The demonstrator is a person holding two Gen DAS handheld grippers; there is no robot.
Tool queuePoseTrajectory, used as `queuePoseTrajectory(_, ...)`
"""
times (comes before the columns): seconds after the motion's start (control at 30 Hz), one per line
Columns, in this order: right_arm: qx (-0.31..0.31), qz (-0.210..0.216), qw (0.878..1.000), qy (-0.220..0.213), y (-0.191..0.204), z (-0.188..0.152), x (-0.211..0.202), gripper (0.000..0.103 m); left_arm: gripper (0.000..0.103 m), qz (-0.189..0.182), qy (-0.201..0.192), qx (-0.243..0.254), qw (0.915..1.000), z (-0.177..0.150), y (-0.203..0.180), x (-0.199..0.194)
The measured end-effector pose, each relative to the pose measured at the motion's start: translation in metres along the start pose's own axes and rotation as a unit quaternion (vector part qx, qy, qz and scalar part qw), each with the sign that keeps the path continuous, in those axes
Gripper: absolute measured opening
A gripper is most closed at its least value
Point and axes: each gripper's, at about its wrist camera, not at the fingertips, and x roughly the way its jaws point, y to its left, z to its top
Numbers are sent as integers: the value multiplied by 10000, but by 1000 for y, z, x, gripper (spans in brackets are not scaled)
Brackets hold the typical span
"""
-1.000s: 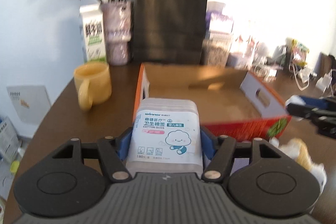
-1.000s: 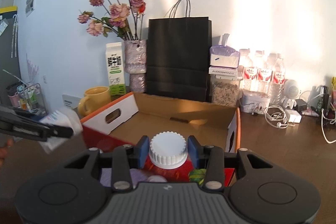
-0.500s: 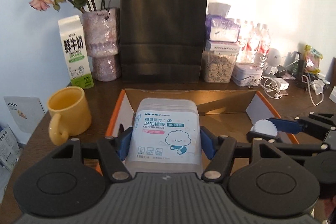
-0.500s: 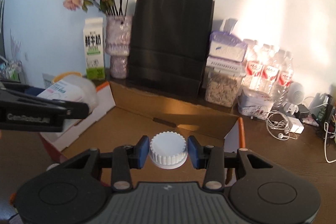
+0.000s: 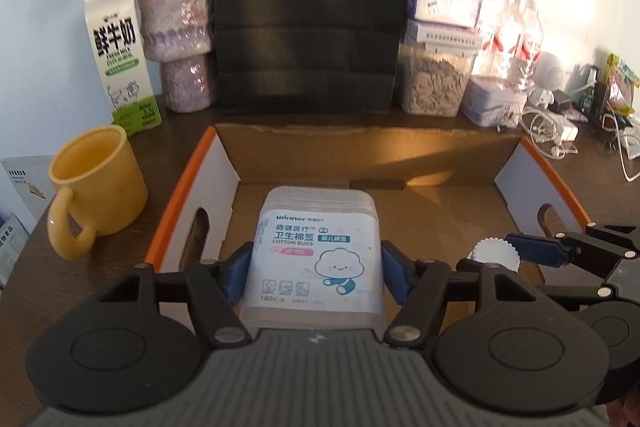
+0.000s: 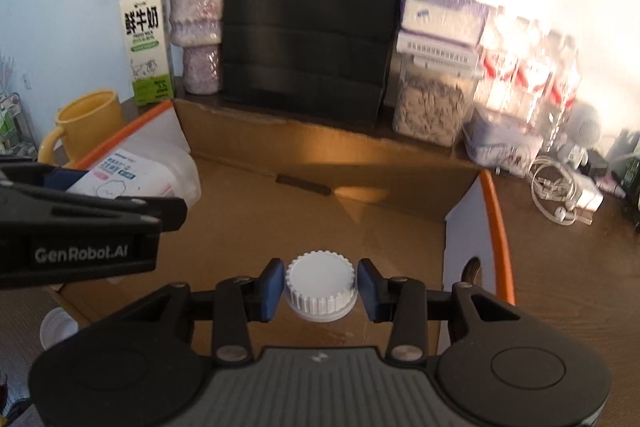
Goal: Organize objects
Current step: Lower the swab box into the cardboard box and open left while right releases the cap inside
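Both tools point downward over the open cardboard box. The left tool has its blue pads against the two sides of a clear cotton-bud box, label up; its jaws are opening slightly, yet the box still sits between the pads above the left part of the box floor. The right tool is closed on the white ribbed cap of a bottle, whose body is hidden below the cap, held above the floor beside the box's right wall. In the left wrist view the right tool enters from 3 o'clock; in the right wrist view the left tool enters from 9 o'clock.

Surroundings, left wrist view: a yellow mug stands on the table at 9 o'clock, just outside the box's orange-edged left wall. Behind the box, from 11 to 1 o'clock, stand a milk carton, a vase of dried flowers, a black paper bag and a seed container with packs stacked on top. Water bottles and cables lie at 2 o'clock.

Compared with a second ago, both tools have advanced from outside the near edge to above the box interior, and the views tilt lower.
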Motion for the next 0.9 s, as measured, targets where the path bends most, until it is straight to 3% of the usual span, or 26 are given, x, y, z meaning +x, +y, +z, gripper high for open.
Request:
queuePoseTrajectory(0.03,-7,3,10000,31,0,-1,1,40,78,5,11,6,10000,-1,0,1)
queuePoseTrajectory(0.07,-12,12,10000,49,1,-3,2,51,85,7,-27,-2,10000,-2,1,0)
queuePoseTrajectory(0.1,-5,18,10000,39,0,-4,1,70,99,11,-83,-11,10000,-2,2,-2)
queuePoseTrajectory(0.17,5,37,10000,-14,0,-5,-1,96,103,81,-228,4,9997,-2,2,-6)
queuePoseTrajectory(0.57,7,117,9996,-250,2,-9,-21,102,103,110,-205,-126,9996,-10,13,-18)
queuePoseTrajectory(0.9,63,208,9954,-938,-1,-23,-84,103,103,5,-844,-95,9964,-24,22,-84)
